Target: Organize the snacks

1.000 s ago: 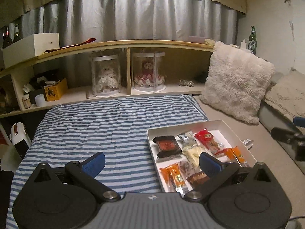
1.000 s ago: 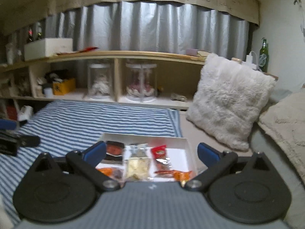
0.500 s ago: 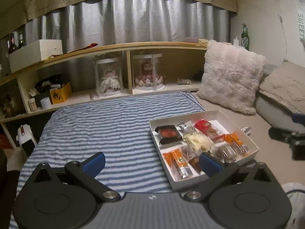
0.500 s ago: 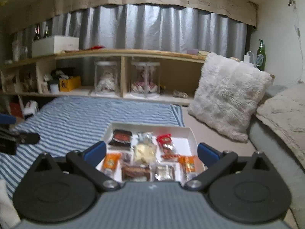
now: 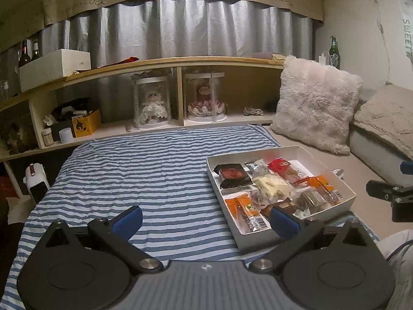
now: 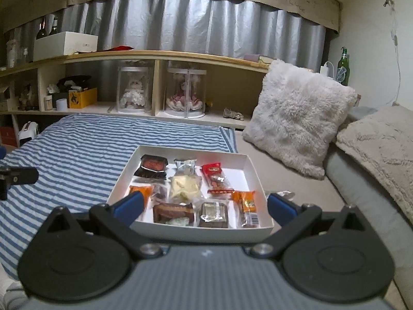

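— So, what changed in the left wrist view?
— More of the white box (image 5: 281, 240) shows than a second ago; its whole front wall is now visible, and it sits on the striped blanket (image 5: 144, 180) at the blanket's right edge. The left gripper (image 5: 205, 219) is spread wide with nothing between its blue pads. The right gripper (image 5: 387, 193) shows at the right edge.
— And the right wrist view?
— The box (image 6: 206, 228) has grown from a partly hidden strip to full view, centred between the wide-open, empty right gripper (image 6: 204, 205).
— Counts?
— One box; two orange packets (image 6: 247, 204), one red packet (image 6: 213, 171), one pale chip bag (image 6: 184, 186), one dark packet (image 6: 152, 169), a few brown ones. Two pillows (image 6: 296, 118), two doll cases (image 6: 133, 90).
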